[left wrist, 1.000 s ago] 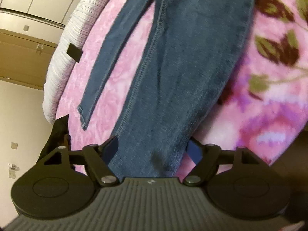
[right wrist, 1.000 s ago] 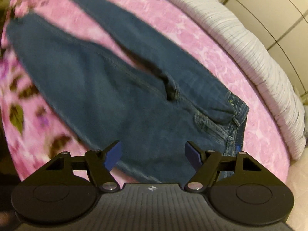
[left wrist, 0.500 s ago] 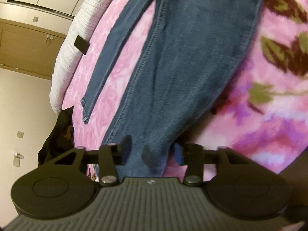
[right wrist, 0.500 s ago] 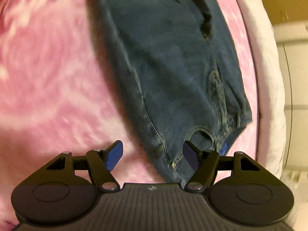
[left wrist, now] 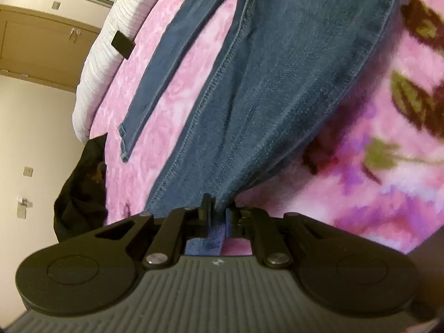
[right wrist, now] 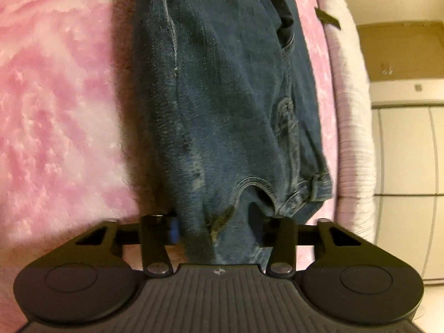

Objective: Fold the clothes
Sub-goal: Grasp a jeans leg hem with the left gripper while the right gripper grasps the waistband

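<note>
My left hand-held gripper (left wrist: pixel 217 212) had its jaws drawn narrow, pinching the hem end of one leg of the jeans (left wrist: pixel 277 83), the denim bunched into a ridge between the pads. From there that leg ran away up the left wrist view, its stitched side seam plain, while the other leg (left wrist: pixel 166 63) lay flat and apart to the left, its cuff ending on the pink blanket (left wrist: pixel 177 105). My right hand-held gripper (right wrist: pixel 215 229) was closing on the waist end of the jeans (right wrist: pixel 222 97); the fingers (right wrist: pixel 173 229) pressed the fabric beside the curved front pocket opening (right wrist: pixel 254 183). The jeans lay spread on a bed under the pink floral blanket, whose leaf print (left wrist: pixel 410 102) showed to the right. A white ribbed cover (right wrist: pixel 349 111) edged the far side, carrying a small black tag (left wrist: pixel 122 43). A dark garment (left wrist: pixel 80 194) hung off the bed's corner.
</note>
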Demonstrator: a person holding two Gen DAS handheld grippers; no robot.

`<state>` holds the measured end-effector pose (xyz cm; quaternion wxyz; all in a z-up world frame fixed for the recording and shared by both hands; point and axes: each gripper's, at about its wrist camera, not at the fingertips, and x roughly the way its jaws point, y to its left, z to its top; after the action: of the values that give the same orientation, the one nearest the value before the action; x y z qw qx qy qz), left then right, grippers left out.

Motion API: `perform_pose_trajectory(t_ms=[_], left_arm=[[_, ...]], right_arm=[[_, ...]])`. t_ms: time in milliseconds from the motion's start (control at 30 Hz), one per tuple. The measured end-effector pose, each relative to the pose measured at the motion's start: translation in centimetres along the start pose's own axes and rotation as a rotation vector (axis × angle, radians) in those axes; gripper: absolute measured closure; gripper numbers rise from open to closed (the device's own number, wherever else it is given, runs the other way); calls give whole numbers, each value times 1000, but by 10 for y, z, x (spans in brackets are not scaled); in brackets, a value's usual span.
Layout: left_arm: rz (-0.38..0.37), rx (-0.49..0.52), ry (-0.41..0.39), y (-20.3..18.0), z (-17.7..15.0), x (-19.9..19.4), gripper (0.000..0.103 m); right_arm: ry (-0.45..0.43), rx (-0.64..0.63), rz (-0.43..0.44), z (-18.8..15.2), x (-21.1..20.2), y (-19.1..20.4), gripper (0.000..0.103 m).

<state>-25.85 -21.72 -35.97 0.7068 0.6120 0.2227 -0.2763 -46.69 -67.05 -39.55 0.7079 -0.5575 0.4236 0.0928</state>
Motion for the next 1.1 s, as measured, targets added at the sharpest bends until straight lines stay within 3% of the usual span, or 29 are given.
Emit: perform_pose_trajectory(t_ms=[33, 300, 600, 767, 833, 967, 1100], left_arm=[[-1, 4, -3, 3, 0, -3, 97], [-31, 55, -34, 37, -5, -51, 99], [-60, 56, 32, 54, -41, -154, 99], [-57, 114, 46, 83, -53, -212, 98], [-34, 122, 31, 108, -45, -220, 98], [-8, 132, -29, 178, -5, -197, 98], [-80, 182, -75, 241, 55, -136, 98]], right_arm=[[1, 11, 18, 0, -1, -2, 100], [-9, 113, 43, 0, -31, -46, 99], [-31, 140, 94, 3, -124, -58, 99], [-30, 154, 206, 7, -179, -53, 99], [-38, 152, 250, 10, -189, -61, 99], [-40, 150, 311, 19, -186, -93, 99], [-15, 146, 364, 27, -158, -143, 99]])
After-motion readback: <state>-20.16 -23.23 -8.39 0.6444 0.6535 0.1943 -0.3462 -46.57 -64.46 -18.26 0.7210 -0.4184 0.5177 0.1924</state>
